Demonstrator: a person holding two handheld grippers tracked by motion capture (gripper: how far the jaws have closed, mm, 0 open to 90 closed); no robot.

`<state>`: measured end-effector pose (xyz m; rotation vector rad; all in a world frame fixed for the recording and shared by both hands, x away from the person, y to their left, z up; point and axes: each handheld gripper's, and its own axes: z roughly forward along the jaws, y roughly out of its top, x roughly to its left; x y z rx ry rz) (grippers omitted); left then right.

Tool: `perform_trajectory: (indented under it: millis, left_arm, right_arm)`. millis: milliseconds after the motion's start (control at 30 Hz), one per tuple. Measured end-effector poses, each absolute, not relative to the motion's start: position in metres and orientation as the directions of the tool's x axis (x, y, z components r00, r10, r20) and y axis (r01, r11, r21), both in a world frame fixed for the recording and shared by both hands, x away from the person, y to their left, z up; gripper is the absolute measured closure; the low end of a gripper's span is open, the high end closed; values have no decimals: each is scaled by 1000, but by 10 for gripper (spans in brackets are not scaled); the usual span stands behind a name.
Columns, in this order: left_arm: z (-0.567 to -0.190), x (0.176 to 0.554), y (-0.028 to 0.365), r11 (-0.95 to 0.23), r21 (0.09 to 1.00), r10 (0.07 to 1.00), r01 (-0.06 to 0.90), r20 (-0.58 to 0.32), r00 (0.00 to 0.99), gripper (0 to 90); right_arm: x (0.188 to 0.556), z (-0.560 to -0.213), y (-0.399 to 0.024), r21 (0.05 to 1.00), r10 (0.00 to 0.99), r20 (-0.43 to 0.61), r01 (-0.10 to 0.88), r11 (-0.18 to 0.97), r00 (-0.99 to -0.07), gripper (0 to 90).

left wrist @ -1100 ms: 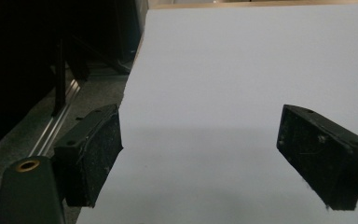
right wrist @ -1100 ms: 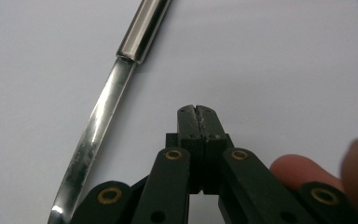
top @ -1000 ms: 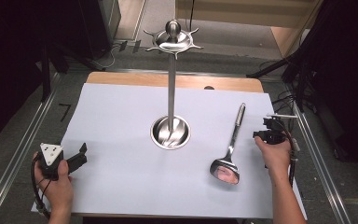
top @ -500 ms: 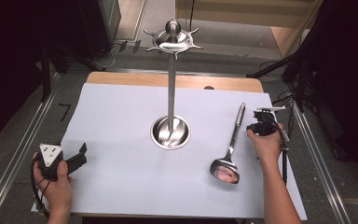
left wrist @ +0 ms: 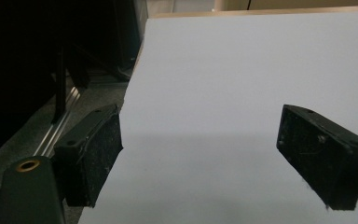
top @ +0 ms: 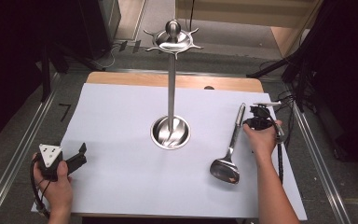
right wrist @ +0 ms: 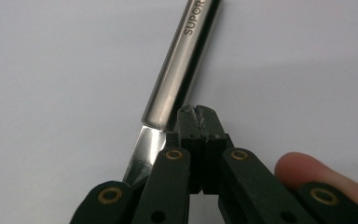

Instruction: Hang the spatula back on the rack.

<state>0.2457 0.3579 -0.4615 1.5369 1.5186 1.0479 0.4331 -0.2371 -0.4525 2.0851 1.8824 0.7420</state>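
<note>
A white sheet covers most of a wooden bench. Near the middle of the sheet stands a tall metal utensil stand: a round dish-shaped base, a thin upright pole, and a ring of small hooks under a knob at the top.

To the right of the stand lies a steel ladle, flat on the sheet. Its bowl is the end nearer the person, and its handle runs away from the person toward the far edge of the bench, leaning slightly to the right. The ladle is apart from the stand's base.

The right gripper, held in the person's right hand, sits just to the right of the ladle's handle, on the side away from the stand. In the right gripper view its two black jaws are pressed together with nothing between them, and their tip lies right beside the point where the round handle narrows into a flat neck. Whether the tip touches the metal cannot be told. Lettering is stamped on the handle.

The left gripper, held in the left hand, rests far to the left of the stand, near the sheet's front left corner. In the left gripper view its jaws stand wide apart over bare white sheet, holding nothing.
</note>
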Motion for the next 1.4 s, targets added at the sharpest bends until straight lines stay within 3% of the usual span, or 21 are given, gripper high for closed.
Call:
perform_trajectory:
  millis: [633, 1400]
  left_arm:
    - [-461, 246, 358, -40, 913, 998, 407, 55, -26, 150]
    - [-462, 246, 358, -45, 909, 998, 414, 58, -20, 151]
  right_arm:
    - [446, -456, -230, 485, 981, 187, 863, -144, 59, 900]
    - [446, -459, -210, 503, 975, 221, 860, -86, -31, 900]
